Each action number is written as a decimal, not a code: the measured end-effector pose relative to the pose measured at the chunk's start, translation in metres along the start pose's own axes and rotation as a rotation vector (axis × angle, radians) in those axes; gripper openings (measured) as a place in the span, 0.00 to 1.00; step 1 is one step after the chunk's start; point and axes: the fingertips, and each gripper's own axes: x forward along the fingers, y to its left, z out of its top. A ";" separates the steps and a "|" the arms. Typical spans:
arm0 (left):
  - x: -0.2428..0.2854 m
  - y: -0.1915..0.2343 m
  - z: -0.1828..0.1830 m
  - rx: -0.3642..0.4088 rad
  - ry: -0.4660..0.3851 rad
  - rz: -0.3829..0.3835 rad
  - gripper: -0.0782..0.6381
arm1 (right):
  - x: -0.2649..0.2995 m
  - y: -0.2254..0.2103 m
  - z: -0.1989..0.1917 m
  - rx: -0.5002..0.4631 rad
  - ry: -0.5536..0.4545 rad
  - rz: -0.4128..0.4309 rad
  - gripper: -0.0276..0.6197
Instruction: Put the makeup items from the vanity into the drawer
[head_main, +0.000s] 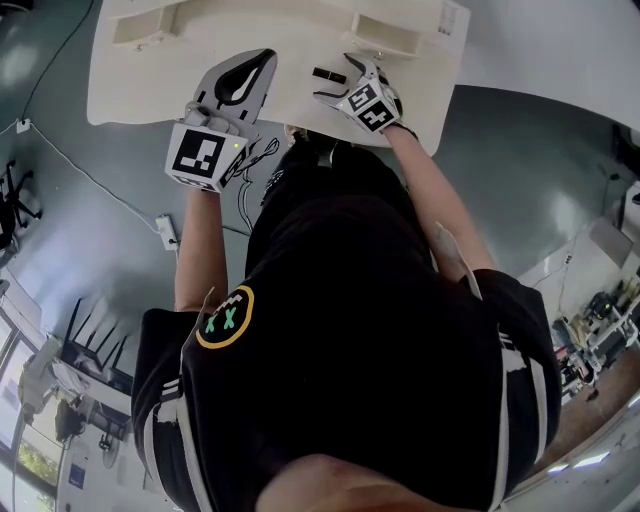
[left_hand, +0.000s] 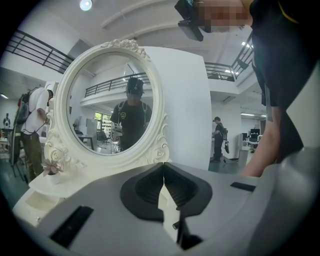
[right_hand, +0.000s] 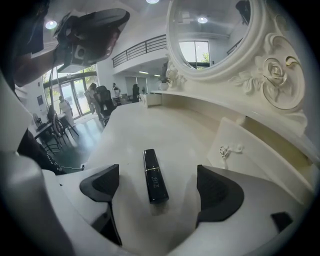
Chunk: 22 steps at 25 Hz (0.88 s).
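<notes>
From the head view, the person leans over the vanity top (head_main: 150, 80) with both tools out. The left claw (head_main: 262, 62) hovers over bare tabletop, away from any item. The right claw (head_main: 335, 82) sits over a small black lipstick tube (head_main: 328, 75), which lies on the white surface.

In the left gripper view, the left claw (left_hand: 163, 170) is pressed together with nothing between its pads. Ahead of it stands the oval mirror (left_hand: 112, 100). This claw has no part in the pick.

In the right gripper view, the right claw (right_hand: 156, 192) is spread wide. The lipstick tube (right_hand: 155, 176) lies flat on the table between the jaws, clear of both pads and a little nearer the left one. It points straight ahead, along the claw's own line. A drawer front (right_hand: 250, 147) with a curled handle (right_hand: 227, 150) sits ahead and to the claw's right.

To do the pick well, I'd shift the claw slightly left so the tube is centred, and bring the pads down close to the tabletop. Then close squarely on the tube's long sides, around its middle. The tube looks glossy, so an off-centre squeeze would likely push it sideways or let it slip out.
</notes>
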 end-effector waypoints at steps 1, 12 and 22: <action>0.001 0.000 0.000 0.000 -0.001 0.000 0.14 | 0.000 0.000 0.000 0.005 0.004 0.002 0.82; 0.004 -0.002 0.000 0.002 0.003 -0.007 0.14 | -0.005 -0.001 -0.001 -0.026 0.013 0.044 0.60; 0.009 -0.002 0.002 0.014 0.014 -0.012 0.14 | -0.009 0.018 0.002 -0.187 0.017 0.102 0.23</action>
